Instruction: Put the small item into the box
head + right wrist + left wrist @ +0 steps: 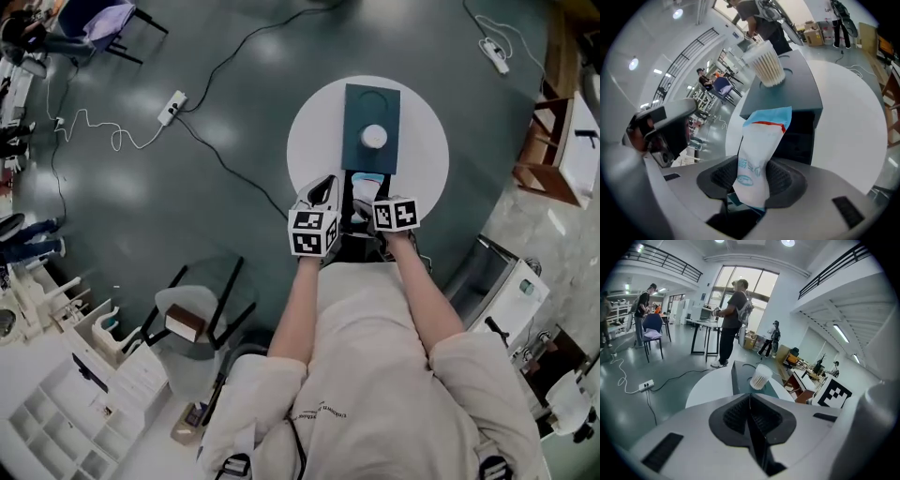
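At the near edge of the round table (314, 141), right gripper (752, 178) clamps the sachet (759, 145), long axis pointing at the box (787, 96) opening just ahead; left gripper (750, 413) closed, empty.

My left forearm (298, 309), right forearm (424, 300) stretched toward 12 o'clock. Left gripper (749, 398) jaws pressed together, empty. Right gripper (752, 171) at its 3 o'clock, clamping small packet (759, 145).
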### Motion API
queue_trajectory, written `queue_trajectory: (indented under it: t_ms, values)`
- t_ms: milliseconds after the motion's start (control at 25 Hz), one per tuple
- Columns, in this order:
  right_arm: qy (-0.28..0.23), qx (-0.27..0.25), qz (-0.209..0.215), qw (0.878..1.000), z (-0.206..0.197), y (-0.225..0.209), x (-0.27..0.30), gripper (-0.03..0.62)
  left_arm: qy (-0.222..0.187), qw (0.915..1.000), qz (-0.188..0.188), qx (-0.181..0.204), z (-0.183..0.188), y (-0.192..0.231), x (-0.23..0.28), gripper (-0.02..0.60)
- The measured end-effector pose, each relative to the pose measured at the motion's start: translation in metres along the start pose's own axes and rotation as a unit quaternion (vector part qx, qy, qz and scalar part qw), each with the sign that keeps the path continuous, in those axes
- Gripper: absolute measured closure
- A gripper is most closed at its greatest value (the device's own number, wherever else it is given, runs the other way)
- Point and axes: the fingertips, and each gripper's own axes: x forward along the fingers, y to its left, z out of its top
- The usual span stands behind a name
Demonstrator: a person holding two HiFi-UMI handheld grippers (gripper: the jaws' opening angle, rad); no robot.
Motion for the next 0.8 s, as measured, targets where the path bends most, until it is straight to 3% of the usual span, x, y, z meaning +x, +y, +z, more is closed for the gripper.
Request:
queue_trajectory:
  t_ms: [200,600,800]
  values:
    - [0.054,-0.004,-0.030,0.998,-0.016,-0.015,0.013,0.396,0.004,0.9999,0.002,0.016,0.003,-0.001,0.009,0.560]
    - [0.067,-0.001,-0.099,0.993,-0.004,-0.027,0.028,0.396,0.010,0.9998,0.008,0.015,0.005,0.010,0.015,0.560]
    - [0.063,0.000,-0.081,0.995,-0.007,-0.018,0.032,0.392,0.010,0.9999,0.003,0.010,0.005,0.009,0.019,0.560]
